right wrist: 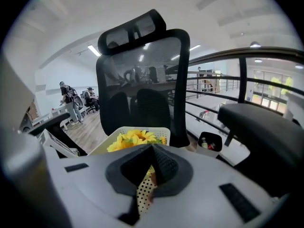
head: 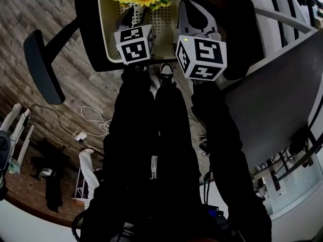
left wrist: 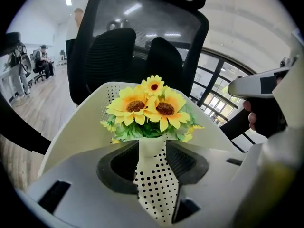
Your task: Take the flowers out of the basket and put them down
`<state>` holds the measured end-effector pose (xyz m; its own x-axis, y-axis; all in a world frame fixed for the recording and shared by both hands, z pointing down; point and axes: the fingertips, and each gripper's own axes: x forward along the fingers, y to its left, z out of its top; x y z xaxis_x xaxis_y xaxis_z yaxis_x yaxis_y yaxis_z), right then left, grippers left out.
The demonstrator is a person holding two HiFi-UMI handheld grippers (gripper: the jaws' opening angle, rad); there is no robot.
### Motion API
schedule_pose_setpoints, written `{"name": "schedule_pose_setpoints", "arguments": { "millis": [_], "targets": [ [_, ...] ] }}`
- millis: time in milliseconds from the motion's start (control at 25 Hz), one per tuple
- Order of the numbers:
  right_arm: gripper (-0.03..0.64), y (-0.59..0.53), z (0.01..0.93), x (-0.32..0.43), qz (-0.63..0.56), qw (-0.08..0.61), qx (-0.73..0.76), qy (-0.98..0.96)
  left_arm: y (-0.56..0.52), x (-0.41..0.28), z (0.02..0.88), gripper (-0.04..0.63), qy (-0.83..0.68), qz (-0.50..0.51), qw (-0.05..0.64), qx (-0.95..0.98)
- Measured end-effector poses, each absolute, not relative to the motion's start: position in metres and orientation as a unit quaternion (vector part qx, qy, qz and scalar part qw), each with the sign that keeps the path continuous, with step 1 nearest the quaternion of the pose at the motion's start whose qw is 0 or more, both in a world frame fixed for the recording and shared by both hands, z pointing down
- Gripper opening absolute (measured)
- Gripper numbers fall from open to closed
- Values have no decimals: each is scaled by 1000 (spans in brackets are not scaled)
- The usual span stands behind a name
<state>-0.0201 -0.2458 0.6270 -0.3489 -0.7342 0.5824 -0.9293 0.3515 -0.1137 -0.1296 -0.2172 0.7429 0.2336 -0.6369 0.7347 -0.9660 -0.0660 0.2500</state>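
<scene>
1. No words, brand names or numbers are showing legibly in any of the views.
2. The only printed signs are sitting on the two marker cubes. Black-and-white square patterns are covering the faces of the cube point(head: 133, 44) on the left gripper point(left wrist: 152, 145) and the cube point(head: 202, 58) on the right gripper point(right wrist: 151, 147) — they are carrying no letters or digits.
3. Things far back in the room are appearing too small and blurred to be giving any lettering.
</scene>
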Motion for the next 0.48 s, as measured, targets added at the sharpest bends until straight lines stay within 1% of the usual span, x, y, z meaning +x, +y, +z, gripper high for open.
{"name": "schedule_pose_setpoints", "arguments": {
  "millis": [200,360,480],
  "targets": [
    [12,-253,636,-24,221,229,520,-793,-223,-129,757,206,-573,230,370,694],
    [12,-260,639,-27,220,230,518,-794,-230,-129,770,310,-567,241,364,699],
    [12,-264,641,-26,220,231,516,-795,-242,-125,778,373,-563,241,349,709]
  ]
}}
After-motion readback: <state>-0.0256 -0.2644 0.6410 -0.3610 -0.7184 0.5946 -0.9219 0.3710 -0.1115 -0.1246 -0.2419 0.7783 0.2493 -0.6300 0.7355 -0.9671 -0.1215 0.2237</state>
